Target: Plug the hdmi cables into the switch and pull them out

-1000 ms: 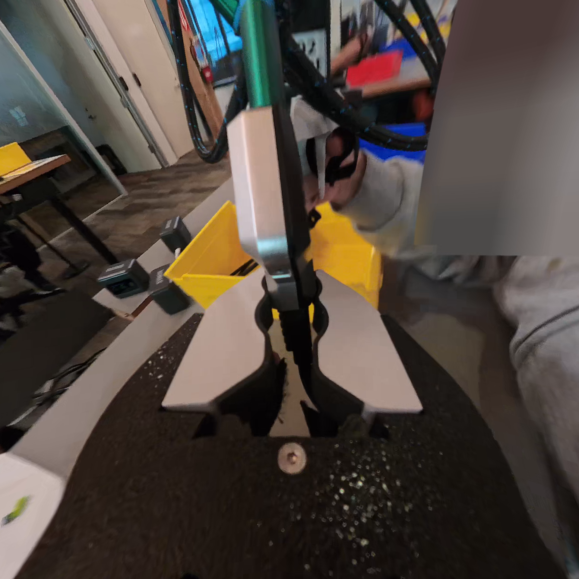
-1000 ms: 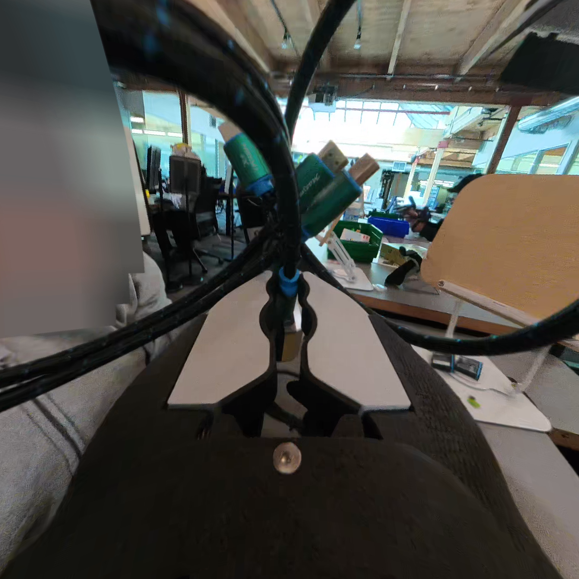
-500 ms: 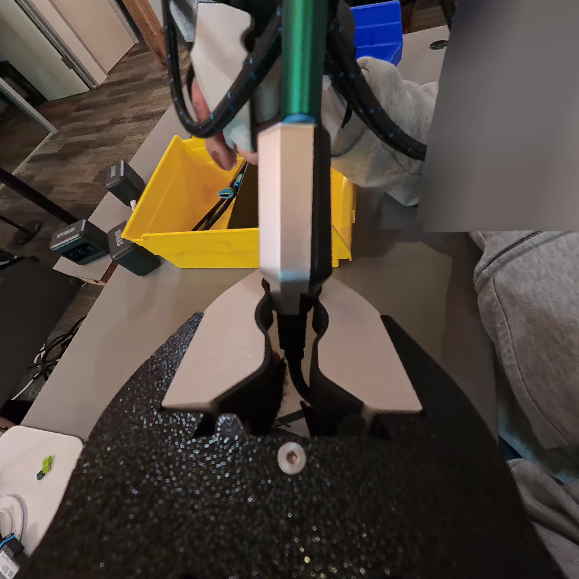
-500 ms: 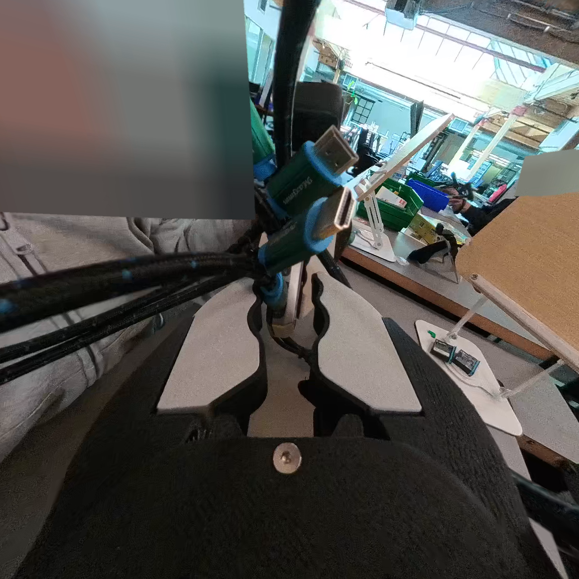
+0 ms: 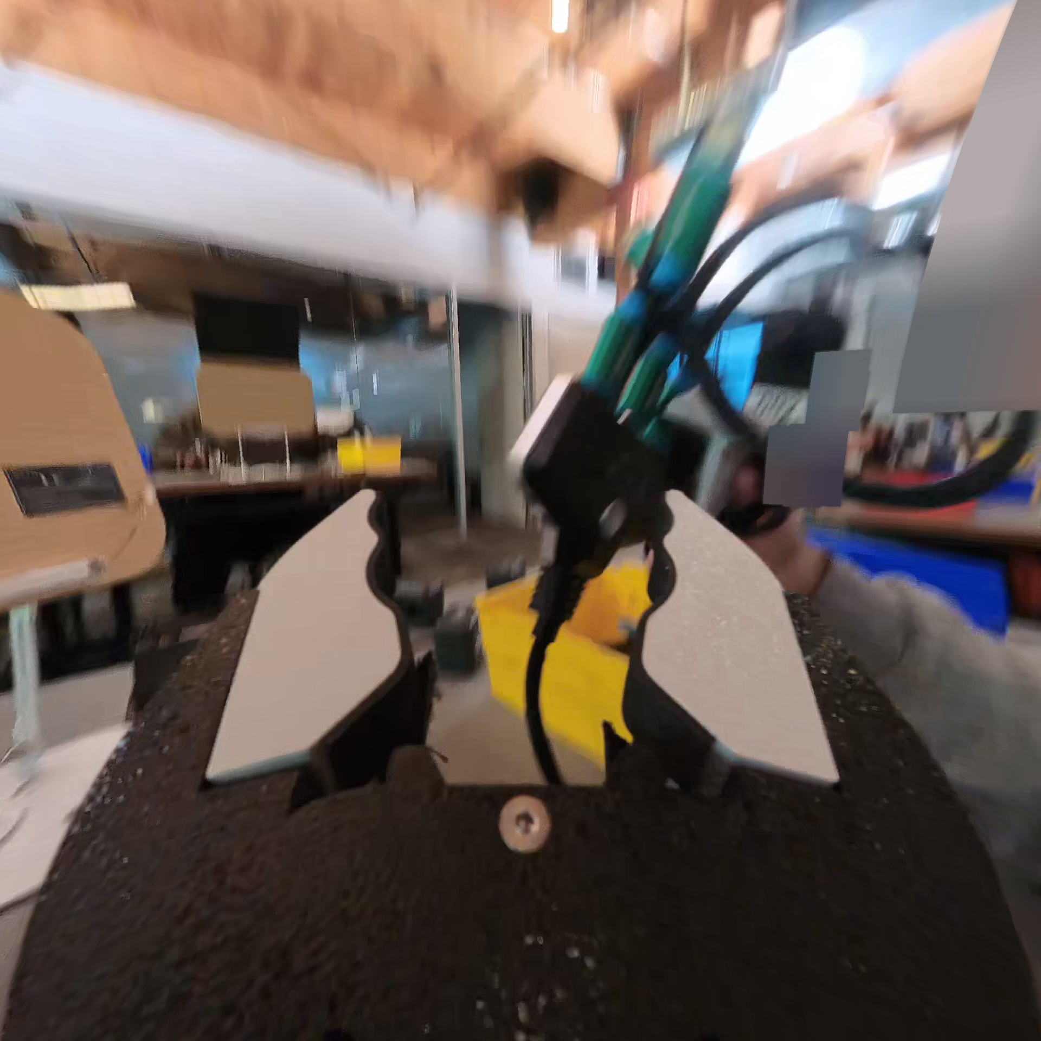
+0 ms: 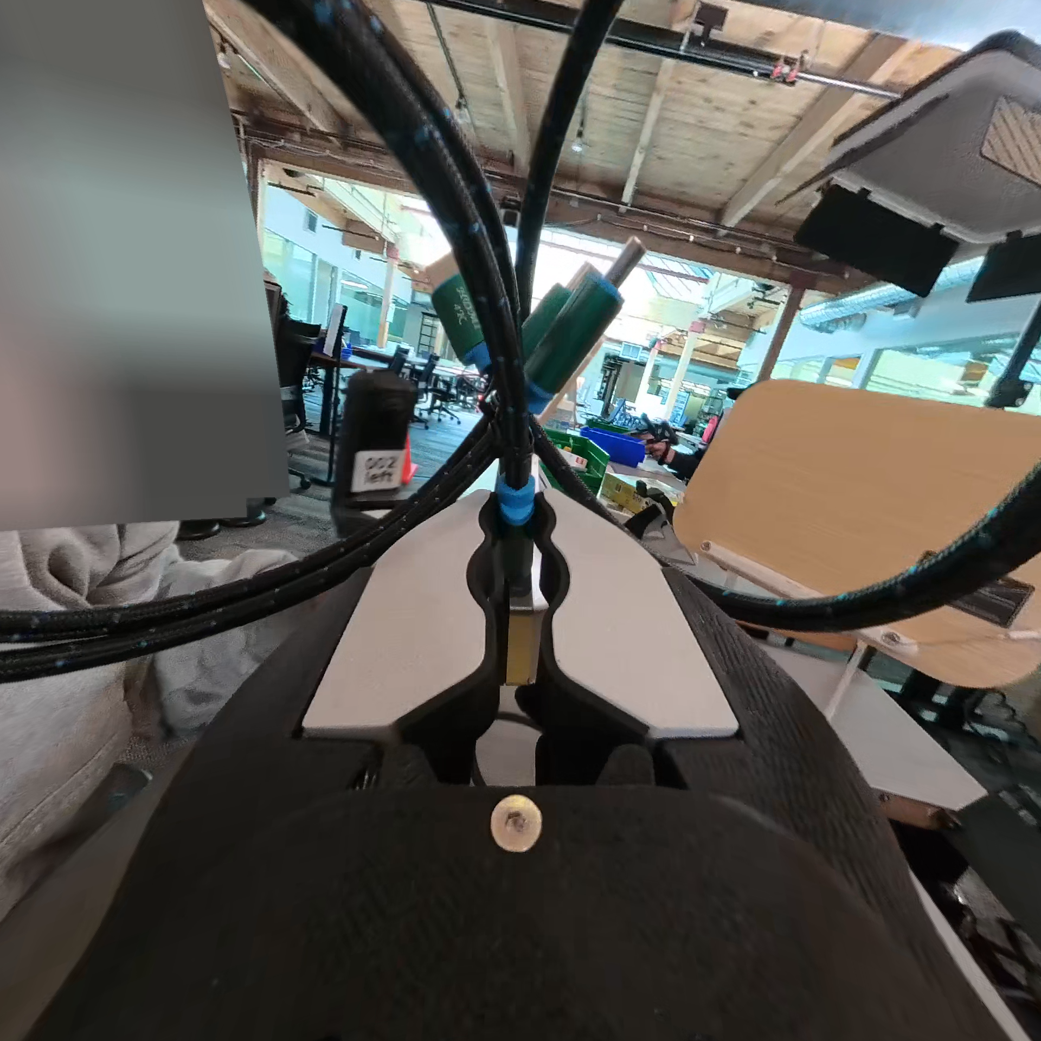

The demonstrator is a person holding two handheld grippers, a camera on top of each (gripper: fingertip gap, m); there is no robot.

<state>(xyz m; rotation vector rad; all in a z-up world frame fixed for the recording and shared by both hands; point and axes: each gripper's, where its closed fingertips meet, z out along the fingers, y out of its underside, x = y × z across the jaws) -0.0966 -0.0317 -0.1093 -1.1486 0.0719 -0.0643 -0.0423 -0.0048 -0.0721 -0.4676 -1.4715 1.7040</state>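
Green-and-blue cable plug (image 6: 514,541) is clamped between right gripper (image 6: 515,510) fingers; left gripper (image 5: 521,526) fingers are spread wide beside black adapter block (image 5: 586,467).

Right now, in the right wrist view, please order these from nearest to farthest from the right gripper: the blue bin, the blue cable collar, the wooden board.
1. Blue cable collar: between the fingertips of the right gripper.
2. Wooden board: to the right, just beyond the fingers.
3. Blue bin: far back on a table, right of centre.
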